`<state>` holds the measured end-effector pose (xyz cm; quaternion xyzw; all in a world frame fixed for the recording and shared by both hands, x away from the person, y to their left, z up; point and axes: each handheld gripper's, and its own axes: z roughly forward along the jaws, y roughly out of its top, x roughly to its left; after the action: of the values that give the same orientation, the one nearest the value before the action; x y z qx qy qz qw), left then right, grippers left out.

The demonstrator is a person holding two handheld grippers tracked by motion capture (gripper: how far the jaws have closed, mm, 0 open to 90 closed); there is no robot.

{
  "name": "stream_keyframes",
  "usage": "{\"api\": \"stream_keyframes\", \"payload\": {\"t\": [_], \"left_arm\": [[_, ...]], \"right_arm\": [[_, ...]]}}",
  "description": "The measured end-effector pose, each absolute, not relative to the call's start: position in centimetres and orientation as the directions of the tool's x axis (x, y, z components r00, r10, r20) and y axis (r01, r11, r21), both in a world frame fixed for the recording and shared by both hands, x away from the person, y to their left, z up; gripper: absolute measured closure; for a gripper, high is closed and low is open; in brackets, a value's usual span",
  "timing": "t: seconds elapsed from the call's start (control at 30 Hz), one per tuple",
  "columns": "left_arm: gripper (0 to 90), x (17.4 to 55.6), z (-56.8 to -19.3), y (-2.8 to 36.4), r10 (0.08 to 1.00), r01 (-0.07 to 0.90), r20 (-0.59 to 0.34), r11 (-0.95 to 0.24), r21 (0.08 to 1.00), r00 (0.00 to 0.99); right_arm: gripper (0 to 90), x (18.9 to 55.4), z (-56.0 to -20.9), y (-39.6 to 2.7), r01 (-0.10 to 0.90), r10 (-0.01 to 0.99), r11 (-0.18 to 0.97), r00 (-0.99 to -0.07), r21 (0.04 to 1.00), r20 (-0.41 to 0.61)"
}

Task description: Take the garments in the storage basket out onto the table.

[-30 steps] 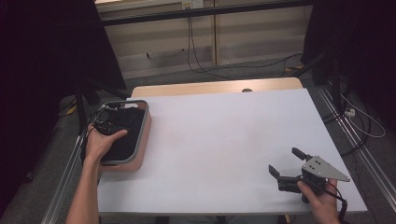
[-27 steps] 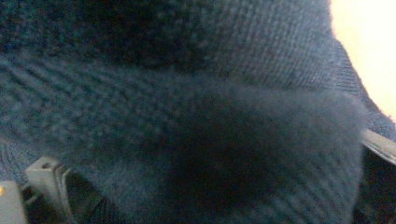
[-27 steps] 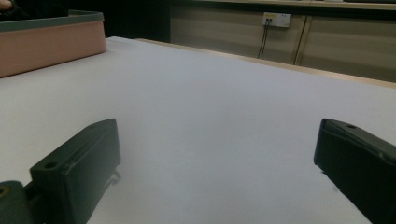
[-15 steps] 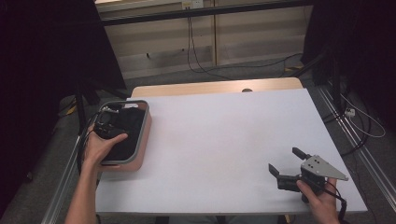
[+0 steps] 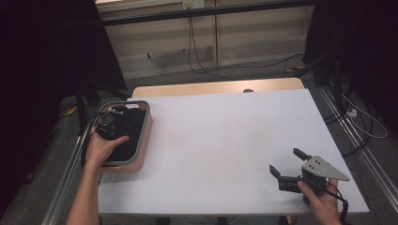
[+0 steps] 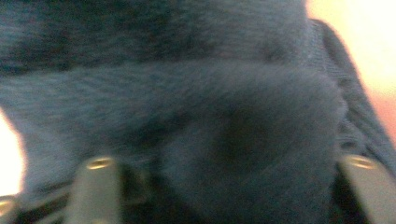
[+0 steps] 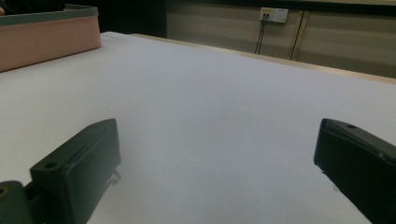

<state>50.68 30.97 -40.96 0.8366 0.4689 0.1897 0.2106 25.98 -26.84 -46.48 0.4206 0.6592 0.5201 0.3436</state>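
Two hand-held grippers: your left one [image 5: 112,123] has just been closing on dark cloth [image 6: 196,116] in the bin [image 5: 141,140]; your right one [image 5: 287,168] rests wide open, holding nothing.

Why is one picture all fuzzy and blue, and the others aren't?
In the left gripper view the dark blue cloth sits too close to the camera, so it blurs, with bright glare at the edges. The right gripper view is sharp on the white table. The high view is dim round the table.
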Motion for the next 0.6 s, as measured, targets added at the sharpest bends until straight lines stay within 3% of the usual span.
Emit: {"api": "stream_keyframes", "payload": {"t": [0.03, 0.13, 0.6], "left_arm": [[45.5, 50.6, -41.0, 30.9, 0.863, 0.697, 0.151, -0.482, 0.531, 0.482], [55.5, 50.7, -40.8, 30.9, 0.867, 0.705, 0.160, -0.479, 0.522, 0.471], [68.6, 50.1, -39.4, 32.9, 0.911, 0.700, 0.004, -0.319, 0.639, 0.412]], "right_arm": [[0.1, 26.0, -46.5, -26.8, 0.196, 0.911, 0.107, -0.412, 0.975, -0.017], [0.1, 25.9, -46.5, -26.8, 0.195, 0.911, 0.105, -0.412, 0.975, -0.015], [0.1, 26.0, -46.5, -26.8, 0.202, 0.910, 0.101, -0.415, 0.974, -0.008]]}}
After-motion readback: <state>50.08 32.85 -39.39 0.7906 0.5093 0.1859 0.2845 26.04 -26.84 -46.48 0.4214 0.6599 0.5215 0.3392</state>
